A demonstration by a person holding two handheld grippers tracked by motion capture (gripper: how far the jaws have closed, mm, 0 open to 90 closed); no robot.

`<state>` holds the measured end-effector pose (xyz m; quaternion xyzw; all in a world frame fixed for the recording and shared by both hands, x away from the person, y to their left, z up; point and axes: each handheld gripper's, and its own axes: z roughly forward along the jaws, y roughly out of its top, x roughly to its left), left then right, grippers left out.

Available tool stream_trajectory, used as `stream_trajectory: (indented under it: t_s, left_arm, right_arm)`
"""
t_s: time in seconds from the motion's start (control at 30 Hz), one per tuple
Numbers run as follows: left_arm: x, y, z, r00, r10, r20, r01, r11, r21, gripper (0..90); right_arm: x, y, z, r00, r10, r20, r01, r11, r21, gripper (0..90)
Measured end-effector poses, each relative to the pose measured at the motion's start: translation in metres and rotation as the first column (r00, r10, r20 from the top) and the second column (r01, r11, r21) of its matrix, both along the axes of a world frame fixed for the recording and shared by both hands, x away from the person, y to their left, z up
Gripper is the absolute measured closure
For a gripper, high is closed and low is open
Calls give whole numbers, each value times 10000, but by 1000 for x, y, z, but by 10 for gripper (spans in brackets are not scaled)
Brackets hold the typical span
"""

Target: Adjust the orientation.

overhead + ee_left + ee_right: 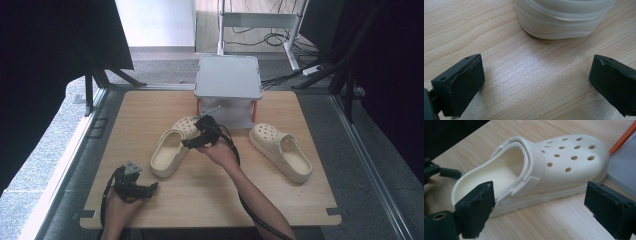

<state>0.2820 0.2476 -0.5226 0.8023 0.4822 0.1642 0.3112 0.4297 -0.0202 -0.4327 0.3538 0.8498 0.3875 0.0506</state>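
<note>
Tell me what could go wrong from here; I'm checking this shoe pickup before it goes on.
The right claw stands open beside the left clog, low by its sole. Closing there, it may pinch only the thick sole edge and slip off. The loose strap lies folded forward over the upper; a grip on it alone could let the clog swing. The grey stand is close behind the toe, so a push forward might bump the clog into it.

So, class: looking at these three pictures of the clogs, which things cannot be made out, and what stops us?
- Left clog, high view: the right claw and hand cover part of its strap side.
- Same clog, left claw view: the top edge cuts off all but its heel.
- Grey stand, high view: its top hides the space beneath.
</note>
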Motion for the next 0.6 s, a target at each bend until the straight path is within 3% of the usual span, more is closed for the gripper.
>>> stream_trajectory:
  t_s: [0.27, 0.37, 0.6]
  left_arm:
    - [0, 0, 0, 10000, -1, 10, 0, 10000, 9, 0]
    - [0, 0, 0, 10000, 4, 18, -4, 10000, 13, 0]
    - [0, 0, 0, 10000, 1, 15, -1, 10000, 15, 0]
  right_arm:
    - [11, 26, -12, 9941, -1000, -430, 988, 9947, -273, 99]
    - [12, 36, -16, 9918, -1179, -492, 1148, 9915, -611, 101]
    - [15, 45, -28, 9799, -1948, -419, 1876, 9729, -1349, 159]
